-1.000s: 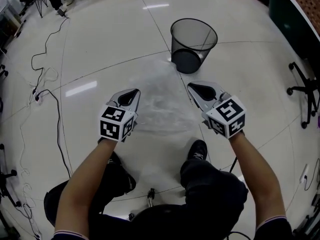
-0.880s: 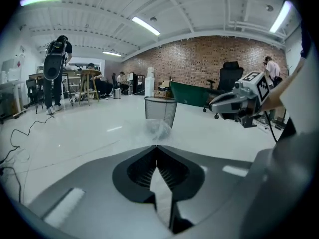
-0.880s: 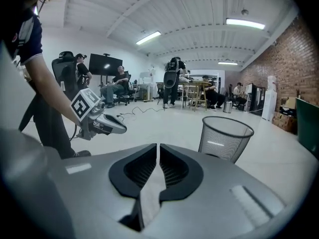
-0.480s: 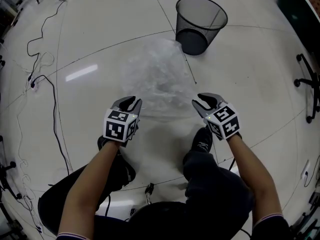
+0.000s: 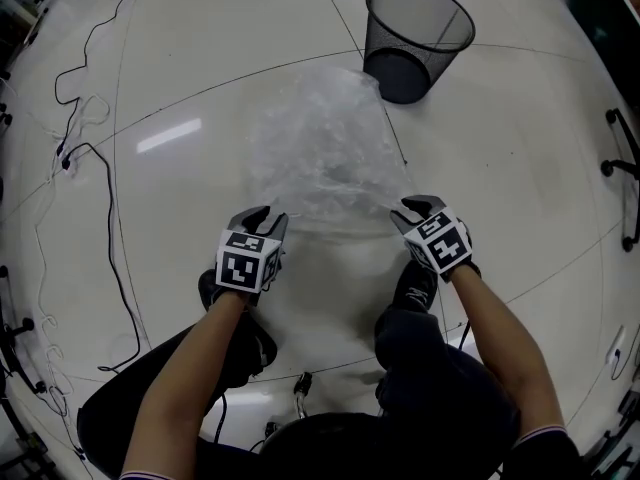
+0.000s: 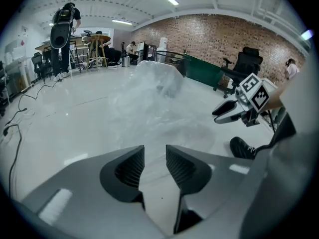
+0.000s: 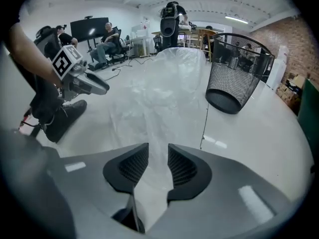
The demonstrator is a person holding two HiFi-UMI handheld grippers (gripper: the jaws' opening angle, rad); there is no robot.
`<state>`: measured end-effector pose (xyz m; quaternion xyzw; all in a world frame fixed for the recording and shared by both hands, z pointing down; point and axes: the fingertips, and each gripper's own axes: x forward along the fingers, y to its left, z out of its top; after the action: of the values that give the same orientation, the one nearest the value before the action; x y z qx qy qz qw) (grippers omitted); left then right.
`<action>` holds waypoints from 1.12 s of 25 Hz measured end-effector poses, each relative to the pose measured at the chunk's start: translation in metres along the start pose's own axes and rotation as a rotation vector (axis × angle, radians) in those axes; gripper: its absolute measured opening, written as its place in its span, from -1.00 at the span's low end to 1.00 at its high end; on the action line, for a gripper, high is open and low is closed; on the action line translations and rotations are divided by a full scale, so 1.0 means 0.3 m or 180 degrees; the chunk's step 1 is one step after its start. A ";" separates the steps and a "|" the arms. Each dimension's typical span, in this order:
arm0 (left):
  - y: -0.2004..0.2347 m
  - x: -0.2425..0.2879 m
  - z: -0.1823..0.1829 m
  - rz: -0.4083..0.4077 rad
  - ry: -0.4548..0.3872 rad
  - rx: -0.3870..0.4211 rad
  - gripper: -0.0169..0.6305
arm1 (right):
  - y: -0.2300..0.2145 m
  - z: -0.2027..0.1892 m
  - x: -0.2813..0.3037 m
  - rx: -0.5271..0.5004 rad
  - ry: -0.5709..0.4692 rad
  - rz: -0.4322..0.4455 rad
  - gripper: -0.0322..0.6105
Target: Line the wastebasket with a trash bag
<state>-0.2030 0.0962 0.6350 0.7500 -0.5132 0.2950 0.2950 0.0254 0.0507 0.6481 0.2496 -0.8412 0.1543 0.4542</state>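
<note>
A clear trash bag (image 5: 325, 153) lies billowed on the floor, stretching from my grippers toward the black mesh wastebasket (image 5: 415, 33), which stands upright and unlined. My left gripper (image 5: 268, 218) hovers low at the bag's near left corner. Its jaws are opening, and in the left gripper view (image 6: 154, 163) only floor shows between them. My right gripper (image 5: 415, 208) is at the near right corner. Its jaws are opening too, and a loose strip of the bag (image 7: 169, 78) runs through the gap of the right gripper (image 7: 158, 163) without being pinched. The wastebasket (image 7: 237, 71) stands just right of the bag.
Black cables (image 5: 95, 168) trail over the floor at the left. An office chair base (image 5: 625, 158) sits at the right edge. The person's shoes (image 5: 415, 283) stand just behind the grippers. People, desks and a tripod stand far across the room.
Both grippers have dropped toward the floor and their jaws have parted. The bag, held stretched between them before, has swelled and come down onto the floor near the wastebasket.
</note>
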 end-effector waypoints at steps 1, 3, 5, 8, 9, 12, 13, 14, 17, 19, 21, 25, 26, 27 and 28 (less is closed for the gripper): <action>0.005 -0.001 -0.009 0.0023 0.0020 -0.0005 -0.54 | -0.006 -0.003 0.006 -0.0031 0.0030 -0.0027 -0.60; 0.019 -0.001 -0.026 0.0060 0.0061 -0.0024 -0.51 | -0.009 0.009 0.001 -0.0036 0.0007 -0.0026 -0.86; 0.039 0.002 -0.040 0.0094 0.0102 -0.0050 -0.47 | -0.005 0.044 -0.016 0.0017 -0.0115 0.0022 -0.89; 0.076 0.017 -0.054 0.0177 0.0151 -0.0070 -0.40 | 0.002 0.103 -0.046 0.0065 -0.0294 0.0060 -0.89; 0.084 0.026 -0.056 0.0195 0.0164 -0.0071 -0.39 | 0.001 0.120 -0.057 0.0081 -0.0347 0.0064 -0.89; 0.098 0.062 -0.059 0.0201 0.0215 -0.0031 -0.38 | -0.005 0.175 -0.095 0.0155 -0.0525 0.0069 -0.89; 0.101 0.075 -0.058 0.0198 0.0232 0.0004 -0.38 | -0.007 0.193 -0.108 0.0176 -0.0576 0.0071 -0.89; 0.103 0.091 -0.056 0.0194 0.0245 0.0044 -0.38 | -0.010 0.210 -0.119 0.0194 -0.0620 0.0073 -0.89; 0.101 0.154 -0.055 0.0180 0.0283 0.0168 -0.38 | -0.028 0.256 -0.154 0.0274 -0.0788 0.0077 -0.89; 0.101 0.187 -0.059 0.0197 0.0345 0.0279 -0.38 | -0.040 0.294 -0.187 0.0334 -0.0941 0.0080 -0.89; 0.106 0.208 -0.064 0.0232 0.0402 0.0351 -0.38 | -0.047 0.331 -0.222 0.0363 -0.1070 0.0083 -0.89; 0.110 0.234 -0.063 0.0307 0.0459 0.0403 -0.38 | -0.065 0.380 -0.292 0.0408 -0.1257 0.0089 -0.89; 0.109 0.240 -0.057 0.0320 0.0460 0.0424 -0.38 | -0.072 0.388 -0.307 0.0413 -0.1292 0.0088 -0.89; 0.108 0.245 -0.051 0.0331 0.0460 0.0448 -0.39 | -0.078 0.394 -0.321 0.0414 -0.1319 0.0084 -0.89; 0.108 0.248 -0.045 0.0338 0.0459 0.0472 -0.41 | -0.084 0.399 -0.330 0.0413 -0.1340 0.0078 -0.89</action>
<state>-0.2133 0.0521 0.7039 0.7184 -0.5065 0.4005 0.2588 0.0031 -0.0007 0.5009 0.2948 -0.9087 0.1581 0.2496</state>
